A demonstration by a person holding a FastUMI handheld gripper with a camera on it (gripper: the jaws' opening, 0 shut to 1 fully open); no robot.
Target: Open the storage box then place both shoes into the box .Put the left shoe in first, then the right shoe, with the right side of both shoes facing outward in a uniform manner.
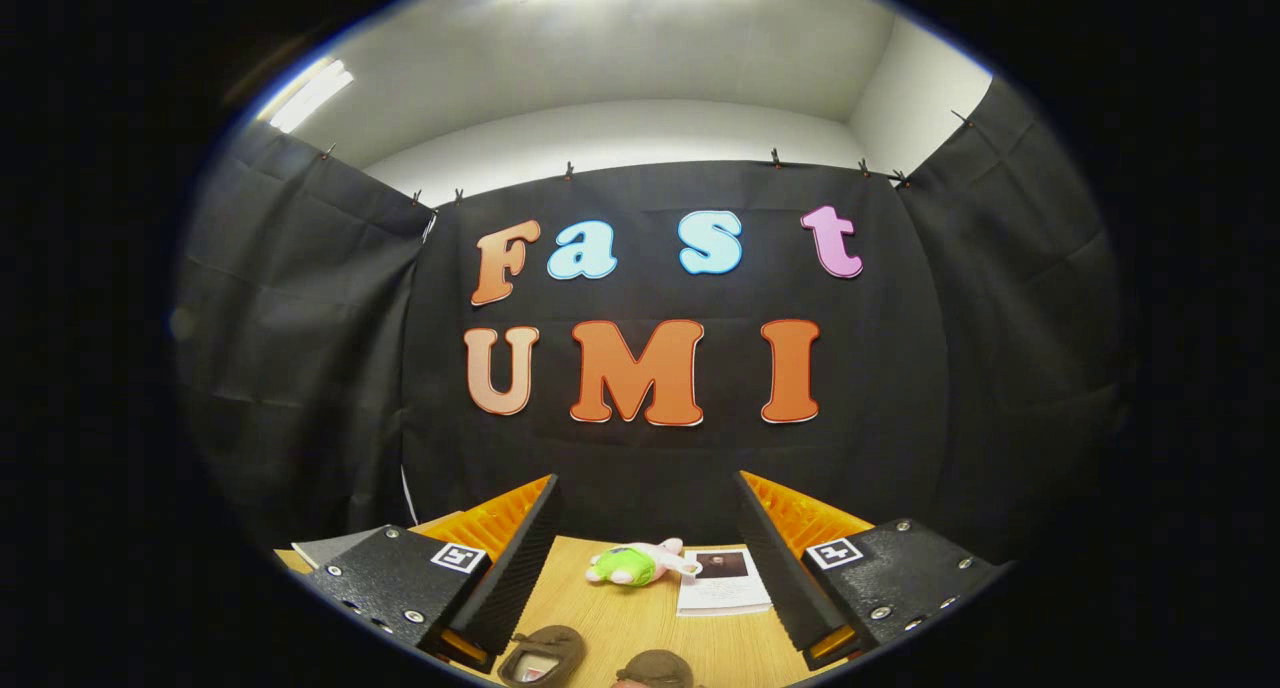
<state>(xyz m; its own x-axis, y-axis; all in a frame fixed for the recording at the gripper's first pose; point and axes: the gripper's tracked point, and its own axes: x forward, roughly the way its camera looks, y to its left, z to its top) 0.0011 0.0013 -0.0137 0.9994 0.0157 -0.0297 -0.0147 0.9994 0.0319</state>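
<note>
My gripper (648,488) is held high above the table, open, with a wide gap and nothing between its fingers. Two brown shoes lie on the wooden table (610,618) low down between the fingers: one shoe (543,654) nearer the left finger, the other shoe (657,669) a little to its right. Only the upper parts of both shoes show, so I cannot tell which is the left one.
A small plush toy in pink and green (635,563) lies further back on the table. A white printed sheet (722,581) lies just right of it, by the right finger. A grey flat edge (330,546) shows beyond the left finger.
</note>
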